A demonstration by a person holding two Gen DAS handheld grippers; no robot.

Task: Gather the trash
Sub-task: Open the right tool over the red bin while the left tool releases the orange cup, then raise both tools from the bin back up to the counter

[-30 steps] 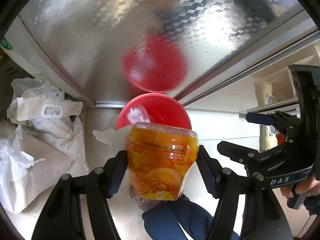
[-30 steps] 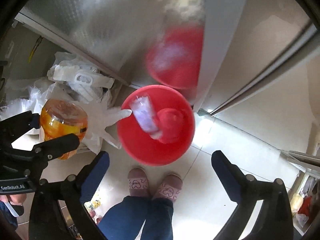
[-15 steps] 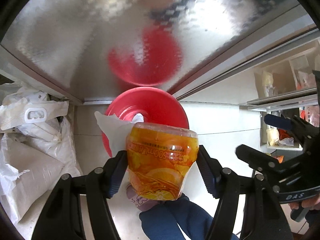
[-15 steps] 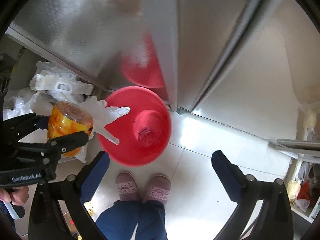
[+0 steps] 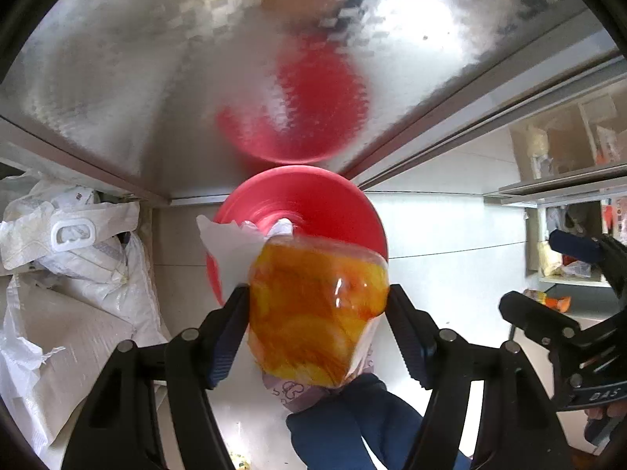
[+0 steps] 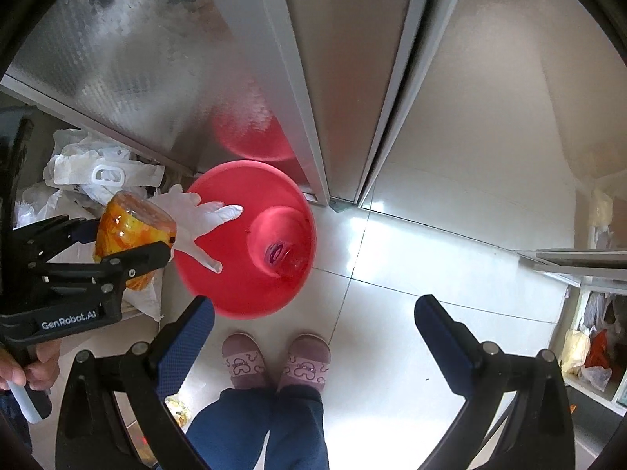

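An orange plastic bottle (image 5: 317, 309) sits between the blue pads of my left gripper (image 5: 315, 293), just above the near rim of a red bin (image 5: 333, 203). The jaws are opening; the pads still touch the bottle, which looks blurred and tilted. A white glove (image 5: 231, 246) hangs over the bin's rim beside it. In the right wrist view the same bottle (image 6: 133, 235) and glove (image 6: 196, 219) lie left of the bin (image 6: 235, 297), which holds a clear bottle (image 6: 282, 254). My right gripper (image 6: 313, 305) stands open and empty over the floor.
White sacks (image 5: 78, 274) are piled left of the bin. A patterned metal door (image 5: 196, 78) and its frame (image 6: 345, 117) rise right behind it. The person's slippered feet (image 6: 274, 360) stand on the tiles. A shelf with bags (image 6: 588, 344) is at the right.
The left gripper has sunk closer to the red bin, and the orange bottle now looks blurred and tilted between the pads. The right gripper's view has rolled; it stays open.
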